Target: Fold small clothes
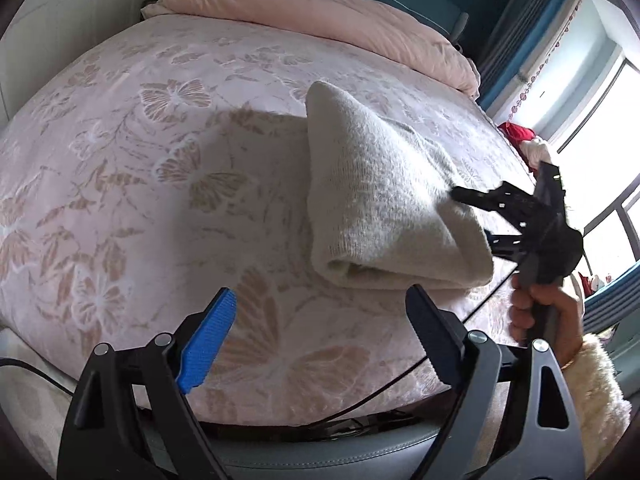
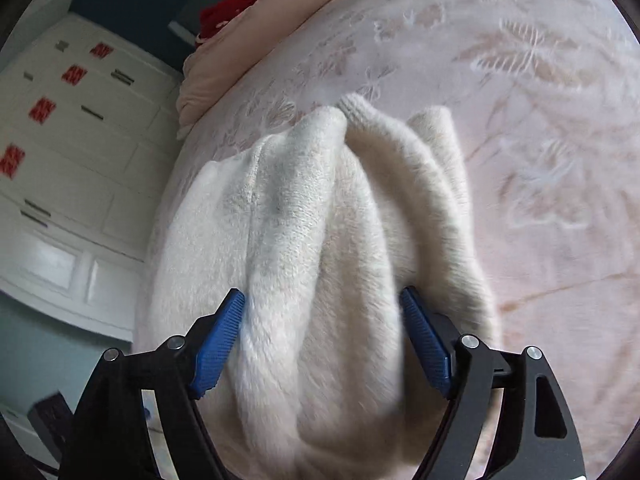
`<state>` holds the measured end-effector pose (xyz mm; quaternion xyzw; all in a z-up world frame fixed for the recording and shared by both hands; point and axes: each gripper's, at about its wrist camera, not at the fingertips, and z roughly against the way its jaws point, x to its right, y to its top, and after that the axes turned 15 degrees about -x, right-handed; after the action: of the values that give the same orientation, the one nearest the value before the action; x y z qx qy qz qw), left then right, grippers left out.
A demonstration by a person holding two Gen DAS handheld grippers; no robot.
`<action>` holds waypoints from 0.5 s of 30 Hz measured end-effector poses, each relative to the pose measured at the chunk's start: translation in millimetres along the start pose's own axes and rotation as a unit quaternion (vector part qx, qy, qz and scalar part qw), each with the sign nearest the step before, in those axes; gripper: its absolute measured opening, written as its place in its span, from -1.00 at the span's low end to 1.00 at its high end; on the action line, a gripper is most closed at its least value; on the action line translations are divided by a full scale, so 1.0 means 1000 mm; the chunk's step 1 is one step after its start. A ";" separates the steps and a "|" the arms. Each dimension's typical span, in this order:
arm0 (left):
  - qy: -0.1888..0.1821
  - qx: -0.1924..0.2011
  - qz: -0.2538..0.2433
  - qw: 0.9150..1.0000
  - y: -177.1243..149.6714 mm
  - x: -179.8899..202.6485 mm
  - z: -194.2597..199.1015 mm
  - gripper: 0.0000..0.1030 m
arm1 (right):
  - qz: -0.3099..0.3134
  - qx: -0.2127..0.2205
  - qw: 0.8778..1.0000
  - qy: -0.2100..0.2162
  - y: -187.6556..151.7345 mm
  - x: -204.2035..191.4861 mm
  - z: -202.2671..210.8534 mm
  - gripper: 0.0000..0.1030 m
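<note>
Over on the left, we kept our left gripper (image 1: 320, 340) low above the near edge of the bed (image 1: 120, 160), its jaws spread wide with only the butterfly-patterned cover between them. The cream knit garment (image 1: 380, 200) lay folded right of the bed's middle, one bunched end lifted off the cover. Further right, our right gripper (image 1: 472, 216) reached into that raised end, a hand (image 1: 536, 312) in a fluffy cream sleeve (image 1: 596, 392) on its handle. From its own camera the blue pads (image 2: 222, 344) flanked a thick ridge of knit; motion blur left us unsure, but they seemed to press it.
</note>
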<state>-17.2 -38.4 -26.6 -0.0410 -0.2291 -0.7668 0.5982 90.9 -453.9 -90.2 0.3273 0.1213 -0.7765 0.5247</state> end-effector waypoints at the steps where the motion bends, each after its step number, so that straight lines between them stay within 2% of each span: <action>1: 0.002 0.001 -0.002 1.000 0.001 0.000 0.001 0.64 | 0.003 0.001 1.000 0.002 -0.002 -0.003 -0.005 -0.08; 2: 0.003 0.001 -0.003 1.000 0.002 0.000 0.001 0.64 | 0.012 -0.005 1.000 0.009 0.000 -0.011 -0.004 -0.58; 4: 0.003 0.000 -0.003 1.000 0.005 0.002 0.002 0.64 | 0.027 0.009 0.999 0.019 0.005 -0.031 0.006 -0.61; 7: 0.005 0.000 -0.012 1.000 0.008 0.006 0.000 0.64 | 0.083 0.072 0.994 0.017 -0.005 -0.068 0.054 -0.67; 8: 0.006 -0.002 -0.016 1.000 0.009 0.007 -0.002 0.64 | 0.092 0.095 0.991 0.020 -0.009 -0.074 0.074 -0.67; 10: 0.011 -0.007 -0.023 1.000 0.010 0.010 -0.008 0.64 | 0.090 0.116 0.989 -0.005 -0.011 -0.067 0.089 -0.67; 12: 0.014 -0.014 -0.030 0.999 0.010 0.014 -0.018 0.64 | 0.065 0.105 0.990 -0.071 -0.001 -0.038 0.077 -0.65; 13: 0.016 -0.017 -0.033 0.999 0.010 0.016 -0.022 0.64 | 0.047 0.082 0.992 -0.085 0.004 -0.015 0.062 -0.64; 15: 0.022 -0.021 -0.046 0.998 0.013 0.026 -0.035 0.64 | 0.001 0.024 0.996 -0.084 0.011 0.027 0.028 -0.61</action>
<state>-4.7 -77.6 -44.8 -0.0260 -0.2017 -0.7988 0.5663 83.3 -493.4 -84.2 0.2735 0.0579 -0.8033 0.5258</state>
